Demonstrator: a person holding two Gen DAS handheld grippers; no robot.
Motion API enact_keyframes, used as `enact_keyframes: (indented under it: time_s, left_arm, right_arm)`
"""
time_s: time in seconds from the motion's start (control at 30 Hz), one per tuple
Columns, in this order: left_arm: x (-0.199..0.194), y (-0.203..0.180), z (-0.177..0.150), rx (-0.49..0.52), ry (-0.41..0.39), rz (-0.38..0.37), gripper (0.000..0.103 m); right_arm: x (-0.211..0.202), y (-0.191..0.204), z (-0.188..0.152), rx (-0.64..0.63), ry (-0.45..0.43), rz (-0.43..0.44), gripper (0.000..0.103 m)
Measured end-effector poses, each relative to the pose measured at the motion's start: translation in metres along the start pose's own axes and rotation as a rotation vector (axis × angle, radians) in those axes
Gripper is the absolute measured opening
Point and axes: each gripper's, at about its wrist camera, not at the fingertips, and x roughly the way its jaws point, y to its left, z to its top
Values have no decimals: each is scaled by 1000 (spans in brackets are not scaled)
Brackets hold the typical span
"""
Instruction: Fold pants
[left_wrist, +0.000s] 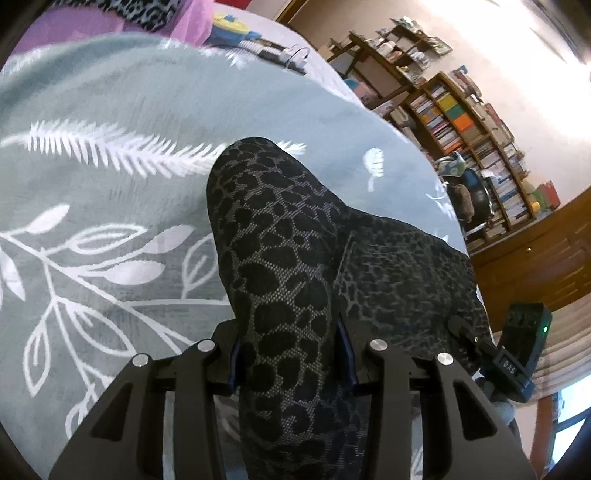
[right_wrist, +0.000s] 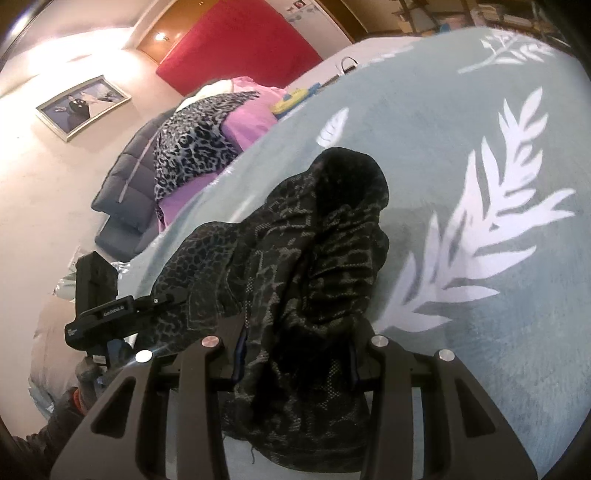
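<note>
The left claw (left_wrist: 291, 354) is clamped on a thick fold of the pants (left_wrist: 280, 236), the dark leopard-print cloth filling the narrow gap between its two blue-edged fingers (left_wrist: 235, 365). From the left wrist view the pants rise from the claw in a rounded hump and spread to the right over the bed (left_wrist: 110, 110), which is covered with a grey-green blanket printed with white leaves. At the right edge of that view the right claw (left_wrist: 461, 328) bites the far side of the same cloth.

The right claw (right_wrist: 295, 360) is likewise closed tight on a bunched, wrinkled part of the pants (right_wrist: 314, 240), with cloth spilling over and below its fingers (right_wrist: 241, 354). The left claw (right_wrist: 166, 299) shows at the left, gripping the flatter part of the pants. The garment hangs between the two claws, just above the bed (right_wrist: 480, 332).

At the far end of the bed lie a leopard-print cloth (right_wrist: 192, 144) on a pink sheet (right_wrist: 251, 118), a yellow and blue toy (left_wrist: 231, 27) and a dark quilt (right_wrist: 125, 173). A bookshelf (left_wrist: 465, 122) packed with books stands against the wall to the right in the left wrist view. A framed picture (right_wrist: 83, 105) hangs on the wall, and a red panel (right_wrist: 240, 48) stands beyond the bed.
</note>
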Motion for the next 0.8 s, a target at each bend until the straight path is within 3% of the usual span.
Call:
enact_keyframes:
  time_s: [0.1, 0.17, 0.27, 0.33, 0.37, 0.43, 0.67, 0.8]
  left_arm:
    - [7, 6, -4, 15, 4, 11, 52]
    - [8, 8, -5, 30, 0, 22, 64]
    - [5, 11, -5, 39, 1, 66, 77]
    - [-1, 11, -5, 46, 10, 136, 90]
    - [-3, 8, -6, 66, 26, 194, 92]
    - [-13, 0, -9, 104, 20, 239, 92]
    - [-29, -24, -33, 219, -2, 316, 92]
    - [-25, -32, -45, 286, -21, 361, 92]
  right_arm:
    - [6, -8, -5, 7, 4, -8, 40]
    - [6, -9, -9, 15, 0, -9, 41]
    - [2, -3, -12, 11, 1, -48, 46]
    - [-2, 3, -10, -1, -2, -99, 49]
    - [-3, 7, -10, -19, -5, -126, 49]
    - [-10, 19, -12, -76, -22, -163, 50]
    - [-32, 18, -10, -18, -130, -260, 56]
    - [-37, 58, -16, -201, -192, -350, 56]
